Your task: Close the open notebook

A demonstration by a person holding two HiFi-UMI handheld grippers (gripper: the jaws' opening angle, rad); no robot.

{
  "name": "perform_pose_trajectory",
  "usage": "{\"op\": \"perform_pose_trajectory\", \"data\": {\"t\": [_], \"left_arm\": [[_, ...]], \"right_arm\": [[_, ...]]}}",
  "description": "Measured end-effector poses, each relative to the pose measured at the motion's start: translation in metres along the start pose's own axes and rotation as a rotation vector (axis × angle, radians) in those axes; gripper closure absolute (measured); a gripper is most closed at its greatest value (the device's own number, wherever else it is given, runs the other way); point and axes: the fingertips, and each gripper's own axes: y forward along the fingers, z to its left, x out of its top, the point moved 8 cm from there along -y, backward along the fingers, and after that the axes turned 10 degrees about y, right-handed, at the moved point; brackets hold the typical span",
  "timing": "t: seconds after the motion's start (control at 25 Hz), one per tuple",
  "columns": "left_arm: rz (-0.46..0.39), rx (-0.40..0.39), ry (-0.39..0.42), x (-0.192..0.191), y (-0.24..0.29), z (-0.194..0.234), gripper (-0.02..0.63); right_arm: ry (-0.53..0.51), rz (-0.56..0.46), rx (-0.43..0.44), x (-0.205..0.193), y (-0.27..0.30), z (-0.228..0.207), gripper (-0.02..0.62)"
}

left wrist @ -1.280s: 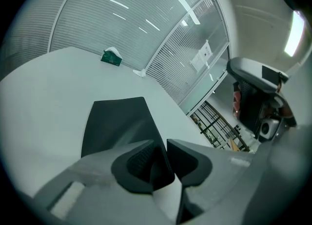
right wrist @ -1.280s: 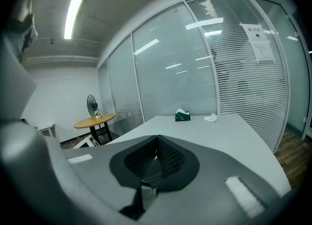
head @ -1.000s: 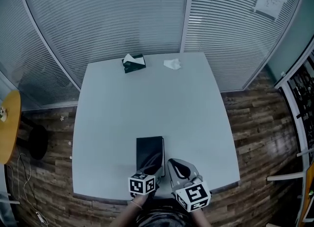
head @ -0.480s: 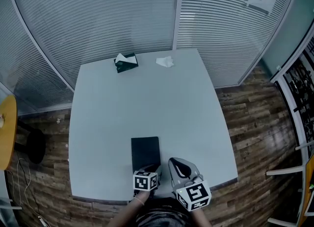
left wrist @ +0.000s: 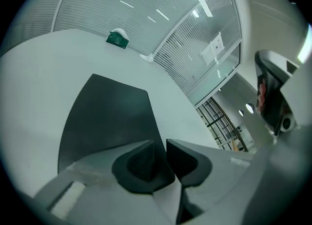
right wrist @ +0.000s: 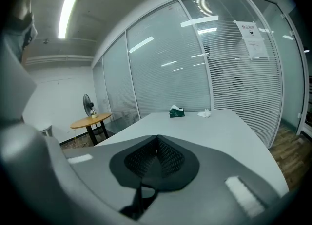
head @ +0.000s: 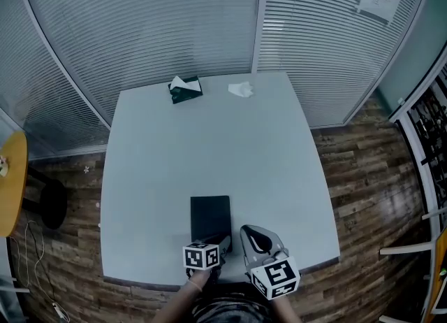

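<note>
Green tissue box (head: 188, 93) holds 1 tissue (head: 180, 82); notebook (head: 210, 217) closed.

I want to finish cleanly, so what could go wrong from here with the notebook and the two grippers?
The notebook lies flat, apparently closed, near the table's front edge. The left gripper is at its near end. Its jaws have just been closing and stand slightly apart, with nothing between them. Pulling back carelessly could catch the cover or drag the notebook toward that edge. The right gripper, shut, hangs close beside the left, so they might bump.
</note>
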Motion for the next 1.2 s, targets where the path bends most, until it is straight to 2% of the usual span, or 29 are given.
{"op": "perform_pose_trajectory", "data": {"t": [0.12,0.2,0.4,0.48,0.96,1.08,1.2], "left_arm": [[-0.027,0.021,-0.001,0.001,-0.008,0.006,0.52],[-0.043,0.034,0.009,0.001,-0.014,0.01,0.548],[-0.092,0.054,0.06,0.008,-0.032,0.012,0.6],[-0.116,0.054,0.086,0.012,-0.038,0.012,0.601],[-0.32,0.113,0.423,0.068,-0.107,-0.027,0.603],[-0.379,0.119,0.469,0.082,-0.124,-0.038,0.603],[-0.434,0.118,0.481,0.094,-0.14,-0.046,0.603]], "right_arm": [[-0.01,0.012,0.013,-0.001,0.005,0.002,0.595],[-0.016,0.023,0.019,-0.002,0.008,0.005,0.594],[-0.051,0.04,0.028,-0.005,0.017,0.012,0.595],[-0.064,0.049,0.032,-0.006,0.022,0.014,0.595],[-0.077,0.047,0.087,0.003,0.038,0.033,0.595],[-0.074,0.02,0.107,0.008,0.039,0.039,0.595],[-0.072,-0.002,0.132,0.012,0.04,0.047,0.595]]}}
